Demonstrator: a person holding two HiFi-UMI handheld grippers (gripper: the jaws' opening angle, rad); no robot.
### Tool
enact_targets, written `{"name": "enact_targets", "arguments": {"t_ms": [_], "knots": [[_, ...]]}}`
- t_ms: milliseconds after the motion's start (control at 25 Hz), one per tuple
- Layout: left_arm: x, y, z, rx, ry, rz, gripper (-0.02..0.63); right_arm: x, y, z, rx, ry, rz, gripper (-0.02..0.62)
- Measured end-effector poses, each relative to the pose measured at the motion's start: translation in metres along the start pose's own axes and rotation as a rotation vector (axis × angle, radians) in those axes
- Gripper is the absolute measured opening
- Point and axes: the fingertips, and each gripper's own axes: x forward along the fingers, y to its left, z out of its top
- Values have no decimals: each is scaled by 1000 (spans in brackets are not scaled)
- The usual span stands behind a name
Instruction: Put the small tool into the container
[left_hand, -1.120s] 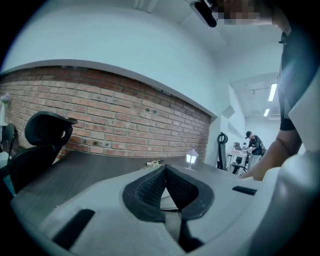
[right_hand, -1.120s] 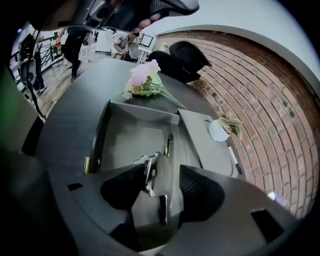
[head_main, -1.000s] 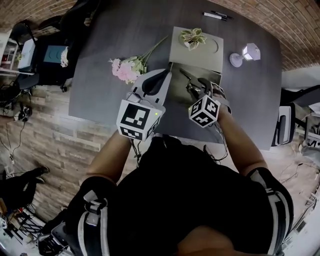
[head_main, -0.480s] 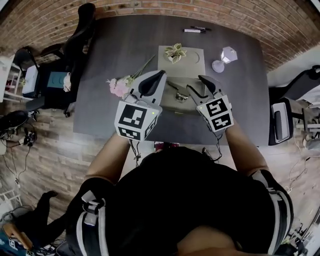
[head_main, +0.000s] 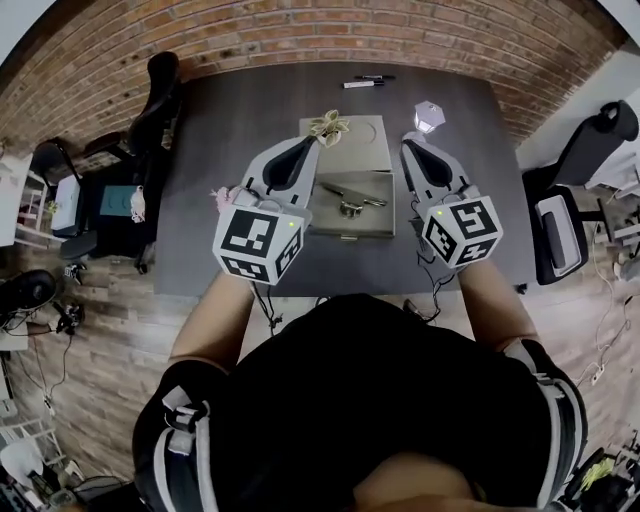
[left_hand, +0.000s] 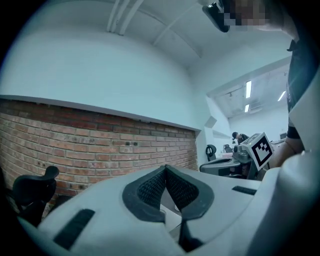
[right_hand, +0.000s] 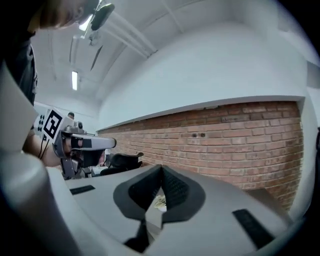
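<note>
Hovering above tabletop (head_main: 230, 130) | left gripper (head_main: 308, 143) jaws closed, empty | right gripper (head_main: 409, 146) jaws closed, empty | small metal tool (head_main: 350, 207) lay inside shallow grey-green rectangular container (head_main: 320, 228), between both grippers, long axis roughly left-right, neither gripper clearly nearer

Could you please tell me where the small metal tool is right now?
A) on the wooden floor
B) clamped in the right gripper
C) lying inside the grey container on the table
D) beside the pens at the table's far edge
C: the tool lies in the container, while the left gripper and right gripper are shut on nothing.
</note>
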Motion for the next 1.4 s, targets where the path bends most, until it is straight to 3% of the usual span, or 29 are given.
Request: {"name": "enact_targets", "arguments": {"t_ms": [120, 560, 1400], "knots": [[-3, -4, 8, 14, -13, -7, 9, -11, -3, 3, 45, -19, -12, -2], [-7, -15, 27, 37, -52, -16, 9, -29, 0, 32, 43, -119, 6, -3], [-13, -7, 29, 36, -60, 15, 9, -27, 1, 46, -3, -130, 9, -5]]}}
